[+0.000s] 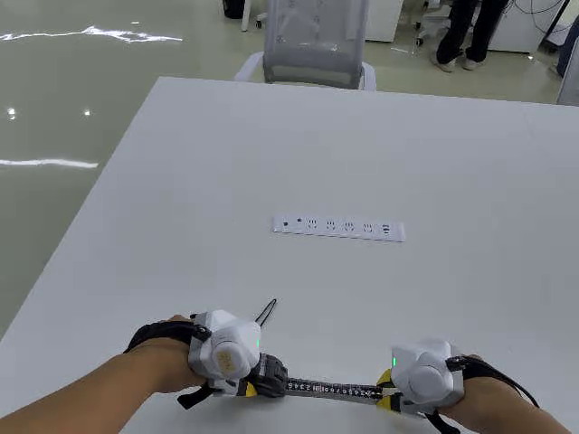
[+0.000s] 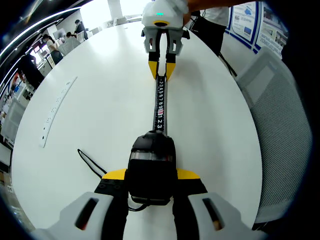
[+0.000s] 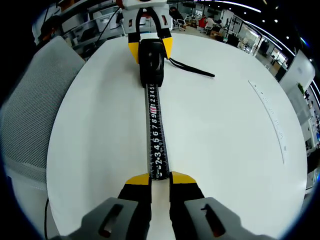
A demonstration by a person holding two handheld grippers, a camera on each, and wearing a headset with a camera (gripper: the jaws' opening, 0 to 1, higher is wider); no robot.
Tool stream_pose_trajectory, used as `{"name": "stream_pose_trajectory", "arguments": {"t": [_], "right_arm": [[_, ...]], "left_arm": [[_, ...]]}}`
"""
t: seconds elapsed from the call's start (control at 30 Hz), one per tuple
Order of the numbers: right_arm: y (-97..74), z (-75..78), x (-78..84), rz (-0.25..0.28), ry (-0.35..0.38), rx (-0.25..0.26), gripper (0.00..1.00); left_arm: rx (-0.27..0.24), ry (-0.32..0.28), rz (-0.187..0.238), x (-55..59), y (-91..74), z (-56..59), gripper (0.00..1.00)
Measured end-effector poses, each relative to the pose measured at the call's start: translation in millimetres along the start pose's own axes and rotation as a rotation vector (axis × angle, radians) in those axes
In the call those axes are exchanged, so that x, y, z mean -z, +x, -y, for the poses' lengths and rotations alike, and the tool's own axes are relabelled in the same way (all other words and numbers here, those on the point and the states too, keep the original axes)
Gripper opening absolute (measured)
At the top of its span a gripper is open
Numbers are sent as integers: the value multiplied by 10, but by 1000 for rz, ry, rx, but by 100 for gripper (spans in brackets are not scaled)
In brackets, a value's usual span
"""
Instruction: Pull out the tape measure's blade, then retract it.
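A black tape measure case (image 2: pixel 151 165) lies on the white table (image 1: pixel 271 154), clamped between the yellow-tipped jaws of my left gripper (image 2: pixel 151 176). Its dark blade (image 3: pixel 156 132) with white numbers runs flat across the table to my right gripper (image 3: pixel 160 177), which is shut on the blade's end. In the head view the case (image 1: pixel 269 376) sits at the left gripper (image 1: pixel 246 384) and the blade (image 1: pixel 330 390) stretches right to the right gripper (image 1: pixel 387 394). A thin black wrist strap (image 1: pixel 266 312) trails from the case.
A white power strip (image 1: pixel 338 227) lies mid-table beyond the grippers. A grey mesh chair (image 1: pixel 312 41) stands at the far edge, and a person's legs (image 1: pixel 466 32) show past it. The near table edge is just below both hands.
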State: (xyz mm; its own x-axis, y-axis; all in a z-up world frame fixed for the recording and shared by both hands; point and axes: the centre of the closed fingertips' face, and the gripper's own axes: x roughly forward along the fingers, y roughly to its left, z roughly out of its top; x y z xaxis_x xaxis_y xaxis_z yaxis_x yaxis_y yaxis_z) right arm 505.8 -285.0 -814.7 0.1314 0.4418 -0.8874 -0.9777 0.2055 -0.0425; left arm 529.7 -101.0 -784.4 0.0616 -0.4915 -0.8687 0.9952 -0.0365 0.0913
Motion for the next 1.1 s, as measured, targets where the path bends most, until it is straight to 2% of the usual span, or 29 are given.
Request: {"name": "stream_pose_trajectory", "arguments": {"t": [1.1], "right_arm": [[-72,16,145,-12,5,8,10]], "left_arm": [[0,4,0,4,5,1,30]]}}
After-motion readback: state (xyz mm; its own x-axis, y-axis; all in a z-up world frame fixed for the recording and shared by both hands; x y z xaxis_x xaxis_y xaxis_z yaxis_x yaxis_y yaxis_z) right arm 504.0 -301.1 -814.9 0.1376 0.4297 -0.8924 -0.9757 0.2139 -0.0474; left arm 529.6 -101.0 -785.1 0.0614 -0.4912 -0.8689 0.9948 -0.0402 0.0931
